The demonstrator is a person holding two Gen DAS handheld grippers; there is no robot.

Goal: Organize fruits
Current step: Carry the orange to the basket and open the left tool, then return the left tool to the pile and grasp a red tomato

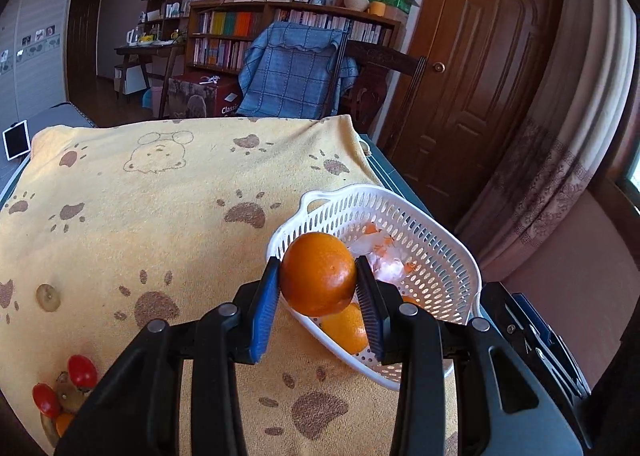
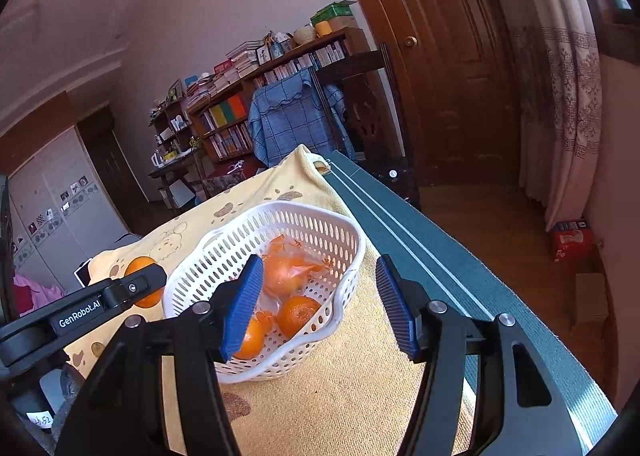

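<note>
Orange (image 1: 318, 274) clamped in left gripper (image 1: 317, 288) at rim of white basket (image 1: 440, 256), which already holds several oranges (image 2: 298, 314); right gripper (image 2: 318, 304) spread, holding nothing. Cherry tomatoes (image 1: 82, 370) remain on towel (image 1: 160, 216).

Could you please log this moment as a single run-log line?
left gripper: shut on orange, beside basket rim | right gripper: open, empty, over white basket | basket: oranges, plastic bag | cherry tomatoes: on towel

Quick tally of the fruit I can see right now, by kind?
Oranges: 4 (one held, three in the basket)
Cherry tomatoes: 2
Total: 6
</note>
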